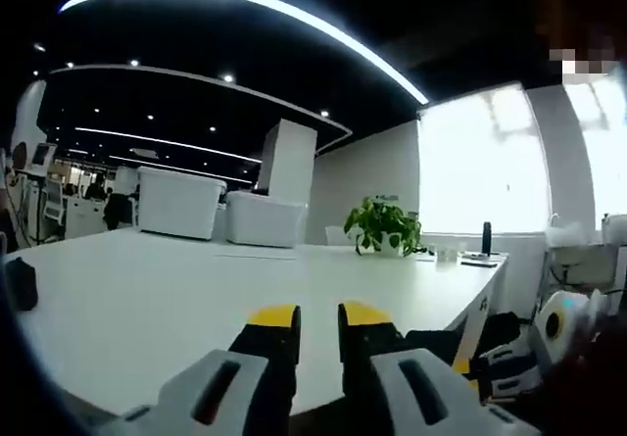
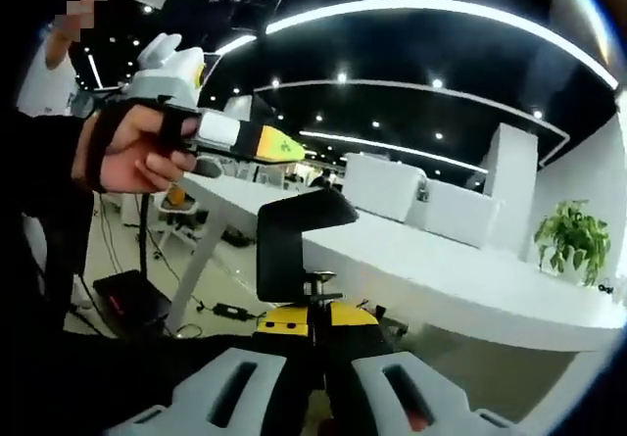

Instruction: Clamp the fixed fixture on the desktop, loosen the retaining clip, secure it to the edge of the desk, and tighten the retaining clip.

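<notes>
1. Fixture (image 2: pixel 294 245), a black C-shaped clamp with a metal screw at its base, stands upright between the yellow-tipped jaws of the right gripper (image 2: pixel 318 320), which is closed on it, held in the air in front of the white table (image 2: pixel 470 284).
2. Left gripper (image 1: pixel 318 320) hangs over the table's (image 1: pixel 147 299) near edge, its jaws nearly together with a narrow gap and nothing between them.
3. A gloved hand (image 2: pixel 127 147) holds the left gripper at the upper left of the right gripper view.
4. A potted plant (image 1: pixel 382 225) and white boxes (image 1: pixel 178 202) sit on the far side of the table.
</notes>
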